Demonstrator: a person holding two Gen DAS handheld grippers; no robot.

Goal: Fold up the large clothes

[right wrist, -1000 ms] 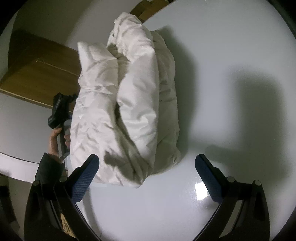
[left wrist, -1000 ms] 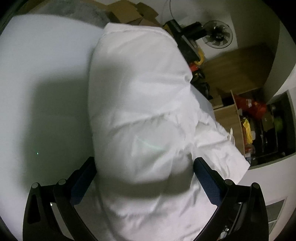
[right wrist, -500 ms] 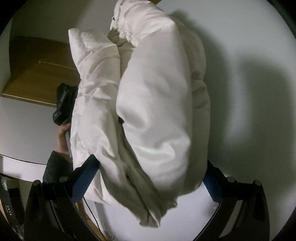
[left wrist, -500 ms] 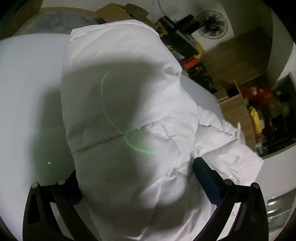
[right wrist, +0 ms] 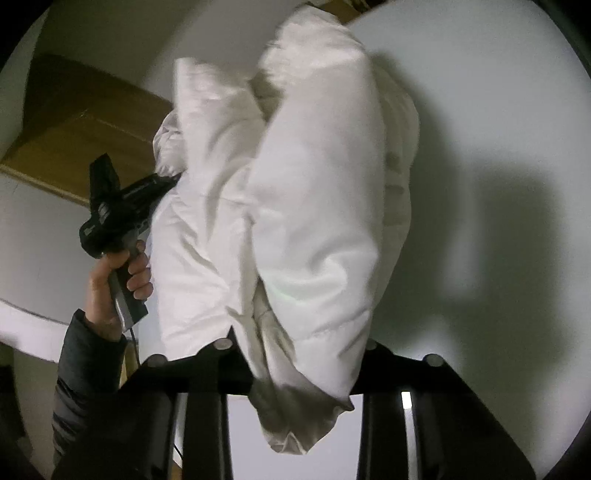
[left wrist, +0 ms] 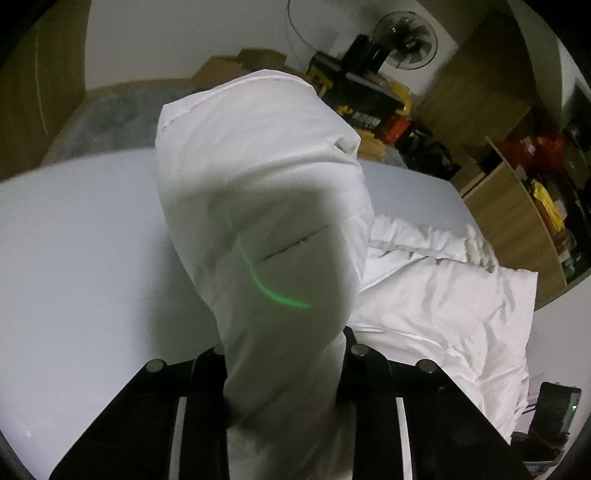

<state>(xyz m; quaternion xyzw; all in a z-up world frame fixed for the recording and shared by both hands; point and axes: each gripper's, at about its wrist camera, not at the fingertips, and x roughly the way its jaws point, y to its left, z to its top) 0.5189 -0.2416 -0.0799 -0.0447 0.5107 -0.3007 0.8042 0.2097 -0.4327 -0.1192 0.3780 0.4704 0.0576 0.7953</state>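
The left wrist view shows the left gripper [left wrist: 284, 373] with its jaws closing on a thick fold of the white jacket [left wrist: 258, 206], the cloth bunched between them and rising as a tall hump above the worktop [left wrist: 85, 236]; the rest of the jacket lies crumpled toward the worktop's right edge; only this view takes in the room beyond, with a fan [left wrist: 404, 35], a black and yellow case [left wrist: 354, 99] and a wooden shelf [left wrist: 517, 214] full of coloured things; a green light streak crosses the cloth. The right wrist view shows the right gripper [right wrist: 295, 354], jaws likewise closing, with another padded fold of the jacket [right wrist: 317, 206] between them and a loose end hanging below the jaws; only here is the person's left hand [right wrist: 114, 280] seen, in a dark sleeve [right wrist: 85, 373], holding the other gripper's handle at the jacket's left side near the worktop's left edge; the worktop's right part is bare apart from shadows. A second ago both grippers stood wide with the jacket lying low between or ahead of the pads; since then both have narrowed onto the cloth and the folds have come up off the worktop, filling more of each view.
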